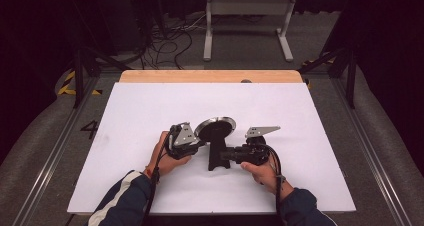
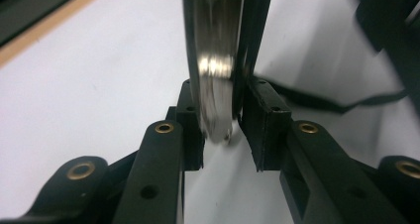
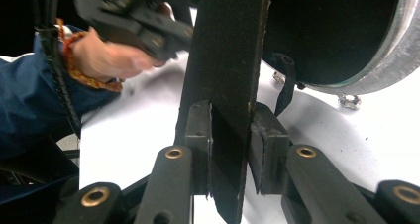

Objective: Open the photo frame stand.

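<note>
a round silver metal disc with a dark face (image 1: pixel 216 126), on a flat black stand (image 1: pixel 217 153), sits mid-table near the person. the left gripper (image 2: pixel 218 130) pinches the disc's rim; the right gripper (image 3: pixel 230 140) clamps the stand. beneath lies a white table sheet (image 1: pixel 140 111), with a wooden edge (image 1: pixel 210 76) on the far side and dark floor cables (image 1: pixel 165 46) beyond.

One round metal disc (image 1: pixel 215 127), one black stand (image 1: pixel 218 153), two hand-held grippers, one white table (image 1: pixel 150 111)
</note>
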The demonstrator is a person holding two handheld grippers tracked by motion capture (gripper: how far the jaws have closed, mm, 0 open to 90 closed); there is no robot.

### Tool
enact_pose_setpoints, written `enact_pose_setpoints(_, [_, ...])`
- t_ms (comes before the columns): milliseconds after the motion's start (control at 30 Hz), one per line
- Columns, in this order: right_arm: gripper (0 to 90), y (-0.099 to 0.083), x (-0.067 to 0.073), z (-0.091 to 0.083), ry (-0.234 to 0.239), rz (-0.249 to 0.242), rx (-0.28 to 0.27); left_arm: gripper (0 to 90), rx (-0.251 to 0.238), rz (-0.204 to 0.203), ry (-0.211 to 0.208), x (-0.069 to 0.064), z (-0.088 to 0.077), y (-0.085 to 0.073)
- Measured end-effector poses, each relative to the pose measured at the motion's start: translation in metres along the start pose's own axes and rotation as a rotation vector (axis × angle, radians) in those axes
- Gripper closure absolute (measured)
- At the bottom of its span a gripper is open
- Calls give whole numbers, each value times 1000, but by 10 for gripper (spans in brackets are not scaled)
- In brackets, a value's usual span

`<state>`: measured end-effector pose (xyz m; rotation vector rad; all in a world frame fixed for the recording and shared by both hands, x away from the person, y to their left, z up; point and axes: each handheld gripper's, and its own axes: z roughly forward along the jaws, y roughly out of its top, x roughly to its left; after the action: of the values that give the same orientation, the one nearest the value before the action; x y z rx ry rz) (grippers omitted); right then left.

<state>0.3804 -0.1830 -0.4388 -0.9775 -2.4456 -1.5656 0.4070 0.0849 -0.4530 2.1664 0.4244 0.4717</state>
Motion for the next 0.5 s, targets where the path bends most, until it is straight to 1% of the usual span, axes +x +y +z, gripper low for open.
enact_pose_setpoints(100, [738, 0, 1, 0, -2, -4, 4, 720, 13, 5, 9, -1, 3, 0])
enact_pose_setpoints(333, [739, 0, 0, 0, -7, -5, 4, 719, 22, 22, 27, -1, 4, 1])
enact_pose_setpoints(400, [737, 0, 0, 0, -16, -7, 9, 726, 27, 28, 47, -2, 5, 1])
enact_pose_setpoints(467, [737, -1, 1, 1, -25, -9, 17, 734, 34, 19, 55, -1, 5, 0])
enact_pose_setpoints(500, [737, -1, 1, 2, -29, -11, 19, 736, 34, 23, 61, -1, 5, 0])
